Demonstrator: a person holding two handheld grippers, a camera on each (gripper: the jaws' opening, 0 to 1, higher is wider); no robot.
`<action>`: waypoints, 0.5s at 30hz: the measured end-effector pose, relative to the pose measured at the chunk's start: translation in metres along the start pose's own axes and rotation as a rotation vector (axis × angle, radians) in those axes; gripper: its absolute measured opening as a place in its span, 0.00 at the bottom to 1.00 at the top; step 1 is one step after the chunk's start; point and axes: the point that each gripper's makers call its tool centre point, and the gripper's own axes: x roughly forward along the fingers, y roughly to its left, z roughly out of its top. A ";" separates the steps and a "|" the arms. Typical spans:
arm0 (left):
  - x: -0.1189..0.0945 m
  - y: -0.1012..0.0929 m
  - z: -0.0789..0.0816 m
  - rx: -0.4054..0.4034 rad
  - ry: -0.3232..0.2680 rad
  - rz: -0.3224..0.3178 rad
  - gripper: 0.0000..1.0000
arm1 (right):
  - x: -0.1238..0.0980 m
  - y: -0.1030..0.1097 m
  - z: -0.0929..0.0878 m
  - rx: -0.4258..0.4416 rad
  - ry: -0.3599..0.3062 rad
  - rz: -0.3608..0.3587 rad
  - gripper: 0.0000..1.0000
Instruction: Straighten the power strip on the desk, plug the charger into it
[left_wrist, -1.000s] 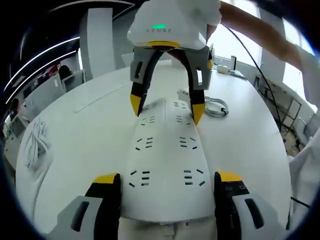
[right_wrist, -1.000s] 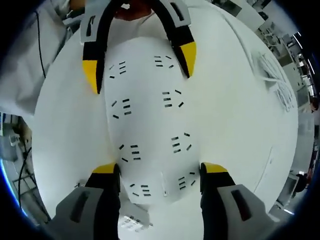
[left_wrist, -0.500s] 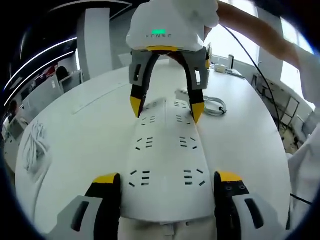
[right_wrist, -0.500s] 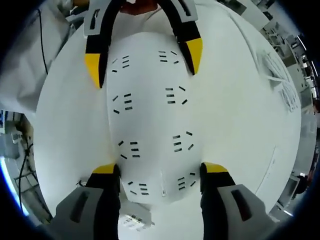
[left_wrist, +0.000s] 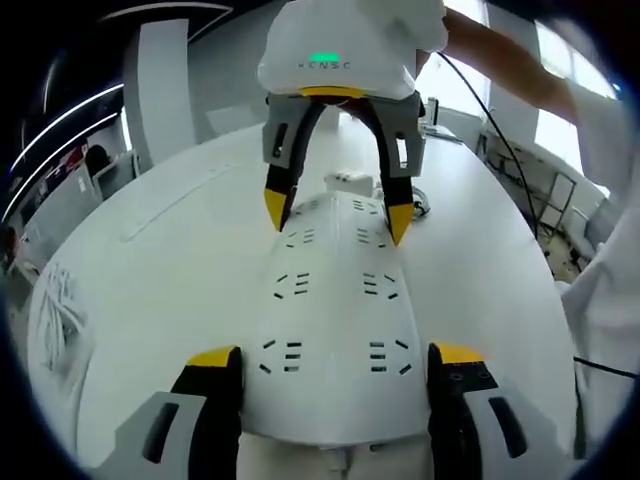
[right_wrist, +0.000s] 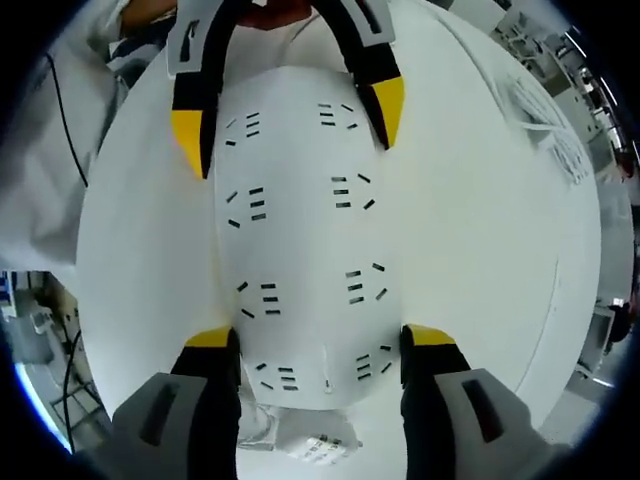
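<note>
Left claw (left_wrist: 335, 368) and right claw (right_wrist: 320, 345) each grasped opposite ends of the power strip (left_wrist: 335, 320); it lay on the white desk (left_wrist: 180, 260).

A broad white table (left_wrist: 170, 260) curves away under everything, its bare top also seen in the right gripper view. Near its far edge lies a loose bundle of white cables (right_wrist: 545, 125), which shows again low at the side in the left gripper view. Beyond the table stand bright windows (left_wrist: 555, 90), a pale pillar (left_wrist: 160, 95) and office desks (left_wrist: 60, 195).
</note>
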 end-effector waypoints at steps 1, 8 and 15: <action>0.000 0.000 0.000 0.005 0.004 -0.005 0.76 | 0.000 0.003 0.000 0.012 0.002 -0.001 0.63; -0.003 -0.002 -0.002 0.025 0.034 -0.023 0.75 | -0.002 0.019 0.002 0.077 -0.009 -0.011 0.63; -0.004 -0.004 -0.005 0.051 0.059 -0.040 0.75 | -0.003 0.033 0.005 0.146 -0.027 -0.020 0.63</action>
